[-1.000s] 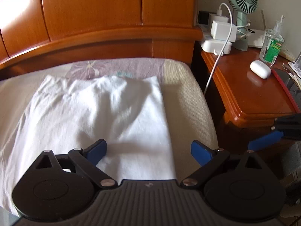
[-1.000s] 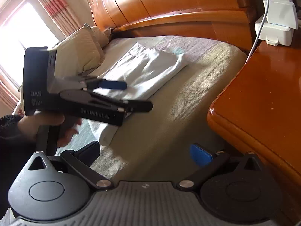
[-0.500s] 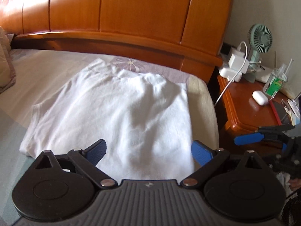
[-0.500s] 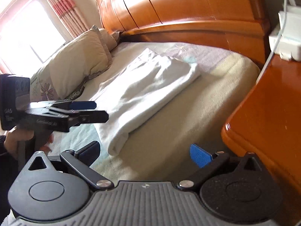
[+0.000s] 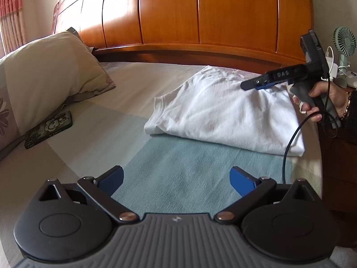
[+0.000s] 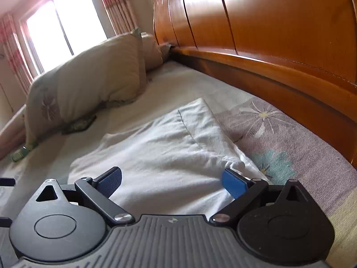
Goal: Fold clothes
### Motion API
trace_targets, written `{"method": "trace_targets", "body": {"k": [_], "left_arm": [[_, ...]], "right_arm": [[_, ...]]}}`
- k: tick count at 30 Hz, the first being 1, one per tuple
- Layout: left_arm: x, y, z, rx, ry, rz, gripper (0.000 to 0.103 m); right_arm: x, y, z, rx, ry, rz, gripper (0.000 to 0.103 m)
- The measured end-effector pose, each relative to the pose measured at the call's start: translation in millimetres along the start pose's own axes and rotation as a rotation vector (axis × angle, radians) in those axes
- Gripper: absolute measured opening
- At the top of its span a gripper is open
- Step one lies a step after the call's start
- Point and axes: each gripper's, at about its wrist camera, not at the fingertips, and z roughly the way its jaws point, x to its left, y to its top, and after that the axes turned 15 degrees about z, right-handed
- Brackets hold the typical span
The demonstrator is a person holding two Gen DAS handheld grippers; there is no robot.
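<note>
With both the left tongs [image 5: 176, 179] and right tongs [image 6: 171, 182] wide open and empty, the right could snag and rumple the folded shirt [image 5: 225, 114] just beneath.

Folded shirt [image 5: 225, 114] on bed [image 5: 183, 174], pillow [image 5: 44, 78] left, headboard [image 5: 200, 17] behind, phone [image 5: 49, 129] by pillow.

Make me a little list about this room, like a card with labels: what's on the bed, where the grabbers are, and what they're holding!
Place: bed with wooden headboard
Clothing: white folded shirt, lying flat on the bed
Left gripper: open, holding nothing, over the blue patch of bedding, short of the shirt
Right gripper: open, holding nothing, low over the shirt near the headboard
Also on bed: pillow, phone
Beside bed: green fan
</note>
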Motion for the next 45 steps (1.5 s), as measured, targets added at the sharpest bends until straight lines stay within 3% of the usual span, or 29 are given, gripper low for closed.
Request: {"method": "trace_targets", "body": {"k": [3,7,11,16,20,23,26,30,34,39,45], "left_arm": [[4,-9,6,-0.017,-0.019,-0.01,0.101],[8,-14,11,-0.03,-0.067,-0.066,0.101],[9,-19,-1,-0.048,-0.101,-0.096,0.101],[21,-30,-16,-0.069,-0.09,-0.128,0.101],[30,-35,-26,-0.063,-0.077,-0.178,0.101],[33,-35,-42,-0.068,-0.029,-0.161,0.101],[36,-35,-61,-0.079,0.003,-0.169,0.101],[31,-34,-81,-0.081,0.013,-0.204,0.101],[21,-32,-100,-0.062,0.025,-0.209,0.101],[3,-35,-121,-0.052,0.017,-0.192,0.102],[-20,-30,-141,-0.075,-0.005,-0.179,0.102]], "right_arm": [[15,-1,-12,-0.044,-0.059,0.008,0.103],[48,-5,0,0.009,-0.078,-0.138,0.103],[50,2,35,0.102,-0.281,-0.186,0.102],[95,6,40,0.078,-0.211,-0.299,0.103],[87,3,77,0.183,-0.309,-0.249,0.103],[93,5,60,0.16,-0.306,-0.164,0.103],[113,-1,35,0.143,-0.276,-0.158,0.103],[124,-27,21,0.208,-0.224,-0.102,0.103],[120,-57,16,0.273,-0.289,-0.091,0.103],[126,-80,-25,0.252,-0.229,-0.033,0.103],[139,-108,-55,0.266,-0.295,-0.046,0.103]]}}
